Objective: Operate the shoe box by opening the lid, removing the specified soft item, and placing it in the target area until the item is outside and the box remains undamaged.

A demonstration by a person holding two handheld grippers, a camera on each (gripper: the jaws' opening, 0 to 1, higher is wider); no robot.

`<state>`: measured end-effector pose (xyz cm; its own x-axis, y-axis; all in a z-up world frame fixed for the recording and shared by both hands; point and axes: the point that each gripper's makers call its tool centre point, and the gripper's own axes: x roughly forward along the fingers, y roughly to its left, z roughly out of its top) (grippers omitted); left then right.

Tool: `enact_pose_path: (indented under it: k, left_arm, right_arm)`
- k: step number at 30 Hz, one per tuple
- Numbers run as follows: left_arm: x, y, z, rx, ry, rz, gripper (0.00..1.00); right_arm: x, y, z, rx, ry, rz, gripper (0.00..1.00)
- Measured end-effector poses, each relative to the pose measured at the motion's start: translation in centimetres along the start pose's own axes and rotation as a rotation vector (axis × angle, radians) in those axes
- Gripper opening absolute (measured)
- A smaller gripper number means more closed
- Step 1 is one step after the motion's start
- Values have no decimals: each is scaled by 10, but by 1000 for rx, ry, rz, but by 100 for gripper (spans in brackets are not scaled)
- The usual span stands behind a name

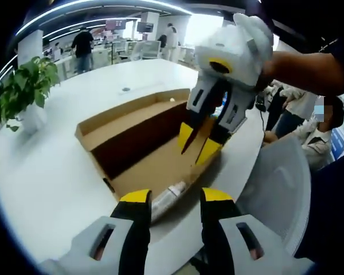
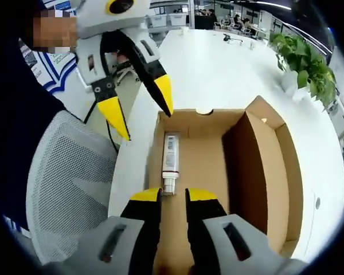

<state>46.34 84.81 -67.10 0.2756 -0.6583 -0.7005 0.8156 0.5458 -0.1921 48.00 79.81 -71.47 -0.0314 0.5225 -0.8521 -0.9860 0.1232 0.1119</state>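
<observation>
tube point(image 2: 170, 163) inside open shoe box point(image 2: 258, 189) on table point(image 2: 218, 69), potted plant point(image 2: 303, 60) behind, mesh chair point(image 2: 69, 189) beside

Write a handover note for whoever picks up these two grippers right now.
Left gripper: open, empty, at the near edge of the shoe box.
Right gripper: open, empty, over the box floor, just short of the tube.
Box sits on the white table, lid already up.
Done: opening. Left: grip the tube lying inside, lift it out, set it in the target area.

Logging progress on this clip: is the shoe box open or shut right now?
Open. The shoe box shows its bare cardboard floor, its lid stands up along one side, and a white tube lies inside.
</observation>
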Motion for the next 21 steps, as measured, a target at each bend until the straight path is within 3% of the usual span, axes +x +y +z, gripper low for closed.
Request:
enact_pose_path:
  k: [9,17,21]
  left_arm:
    - [1,6,-4,-8,5,-4,32]
    - [0,11,-8,-18,9,-1,32]
    - [1,11,-11,-21,12,-4,32]
  right_arm:
    - [49,7,-12,5,110,140,17]
    - [70,7,-10,1,120,169,16]
    - [76,5,-20,-42,164,150,17]
